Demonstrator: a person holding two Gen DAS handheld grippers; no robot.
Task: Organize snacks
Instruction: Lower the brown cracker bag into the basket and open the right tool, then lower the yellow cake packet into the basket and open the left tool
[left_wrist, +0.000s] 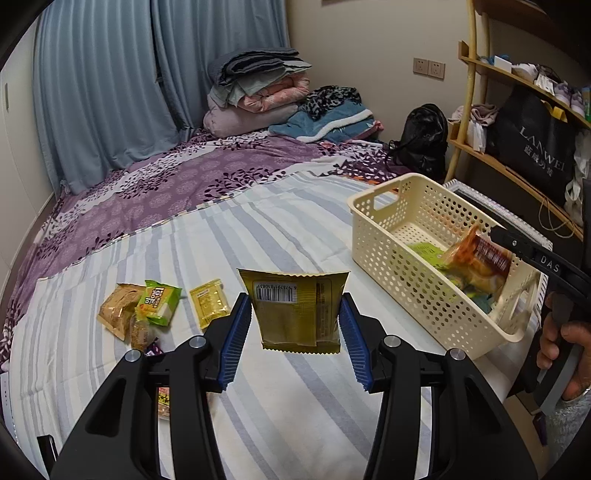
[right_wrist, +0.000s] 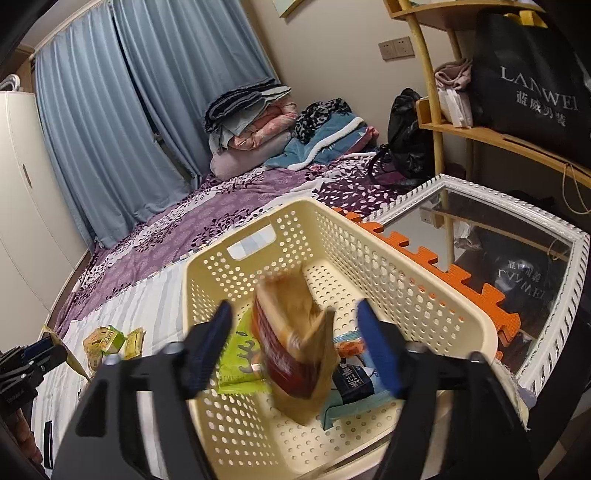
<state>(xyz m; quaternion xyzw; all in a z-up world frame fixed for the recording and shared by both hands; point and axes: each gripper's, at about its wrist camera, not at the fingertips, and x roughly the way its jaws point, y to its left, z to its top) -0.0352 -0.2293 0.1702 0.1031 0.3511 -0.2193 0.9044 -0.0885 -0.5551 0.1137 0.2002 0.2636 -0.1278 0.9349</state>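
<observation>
Ahead of me, a bed (left_wrist: 221, 236) with striped and purple floral covers runs to pale blue curtains (left_wrist: 110, 92). Folded blankets (left_wrist: 258, 92) pile against a cream wall (left_wrist: 351, 44) with two sockets (left_wrist: 428, 67). To my right, a wooden shelf (right_wrist: 480, 133) holds a black bag (right_wrist: 532, 74), above a white-framed mirror (right_wrist: 480, 236).
</observation>
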